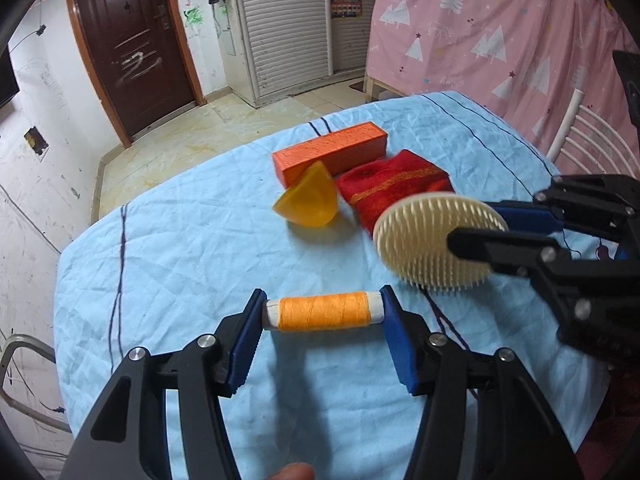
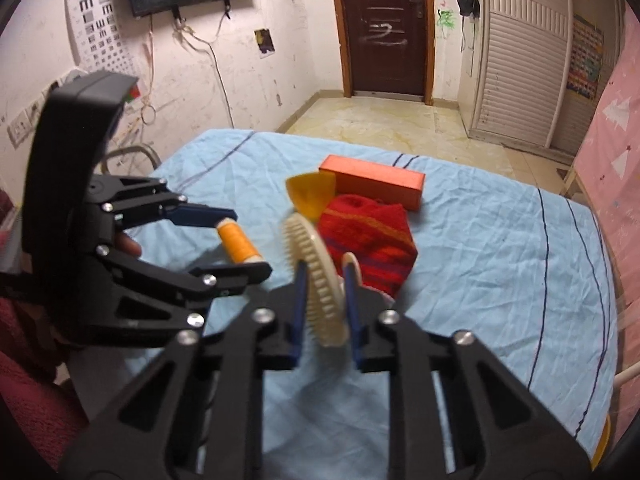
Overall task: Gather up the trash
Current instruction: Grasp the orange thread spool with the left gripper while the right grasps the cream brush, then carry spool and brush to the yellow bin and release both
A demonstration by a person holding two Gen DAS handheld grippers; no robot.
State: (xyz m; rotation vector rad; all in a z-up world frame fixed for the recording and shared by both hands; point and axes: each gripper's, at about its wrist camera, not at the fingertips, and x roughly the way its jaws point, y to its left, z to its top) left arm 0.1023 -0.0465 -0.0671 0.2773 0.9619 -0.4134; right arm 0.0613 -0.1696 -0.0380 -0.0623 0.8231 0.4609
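Observation:
My left gripper [image 1: 323, 310] is shut on a spool of orange thread [image 1: 322, 311], its blue pads pressing on the spool's two white ends, just above the blue cloth. From the right wrist view the spool [image 2: 239, 244] shows between the left gripper's [image 2: 244, 240] fingers at the left. My right gripper [image 2: 326, 280] is shut on a cream round brush [image 2: 316, 276] held on edge, bristles facing left. In the left wrist view that brush [image 1: 436, 240] hangs at the right in the right gripper [image 1: 468, 228]. Behind lie a red cloth [image 1: 394, 192], a yellow wedge [image 1: 308, 200] and an orange box [image 1: 330, 150].
A light blue cloth [image 1: 180, 248] with dark stripes covers the table. A white chair back [image 1: 584, 136] stands at its right edge and a metal chair frame [image 1: 24, 364] at its left. A pink curtain [image 1: 500, 32] hangs behind; tiled floor leads to a brown door [image 2: 384, 28].

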